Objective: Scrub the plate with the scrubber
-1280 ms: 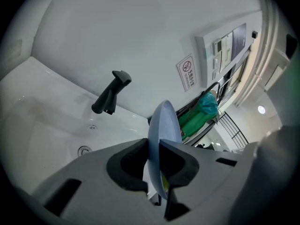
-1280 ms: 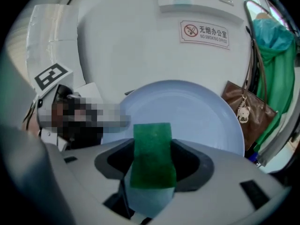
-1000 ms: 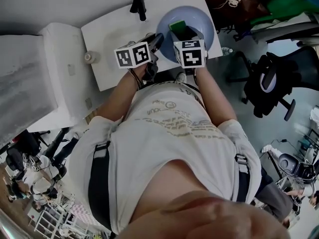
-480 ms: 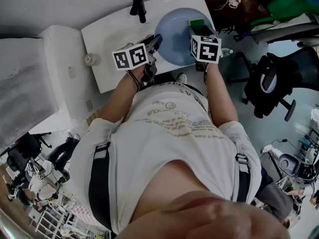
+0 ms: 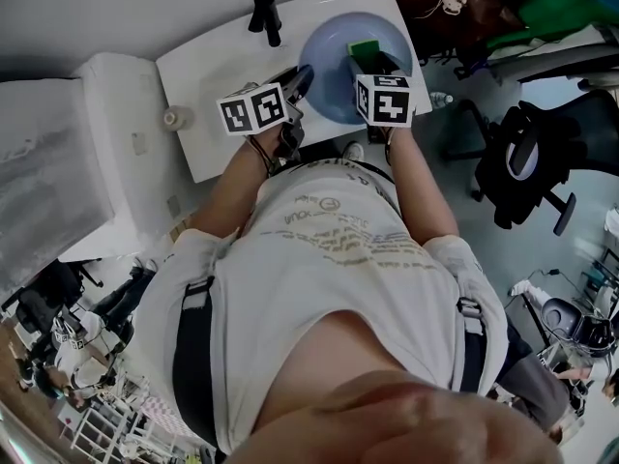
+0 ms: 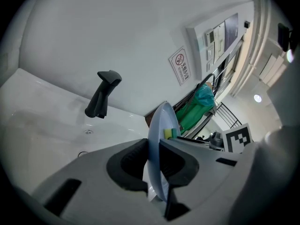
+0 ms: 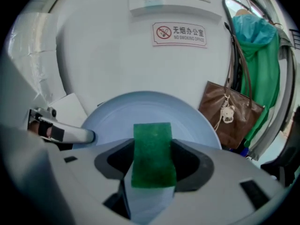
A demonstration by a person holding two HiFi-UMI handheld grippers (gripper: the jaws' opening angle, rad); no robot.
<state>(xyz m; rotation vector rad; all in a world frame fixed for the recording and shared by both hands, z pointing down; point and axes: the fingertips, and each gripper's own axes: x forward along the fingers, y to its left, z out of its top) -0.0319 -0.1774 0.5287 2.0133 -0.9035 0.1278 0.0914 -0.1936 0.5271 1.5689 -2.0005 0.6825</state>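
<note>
Pale blue round plate (image 5: 329, 61), rim-pinched by my left gripper (image 6: 157, 161) over the white basin (image 5: 208, 71); right gripper (image 7: 151, 172) clamps green sponge scrubber (image 7: 152, 149). Hard pressing might lever it loose.

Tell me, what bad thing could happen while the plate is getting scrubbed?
1. The left gripper pinches the plate only at its rim, standing on edge above the sink. A hard push from the scrubber might twist it loose, and it could fall and crack.
2. The right gripper holds the scrubber by one end. Strong rubbing might drag it out of the jaws.
</note>
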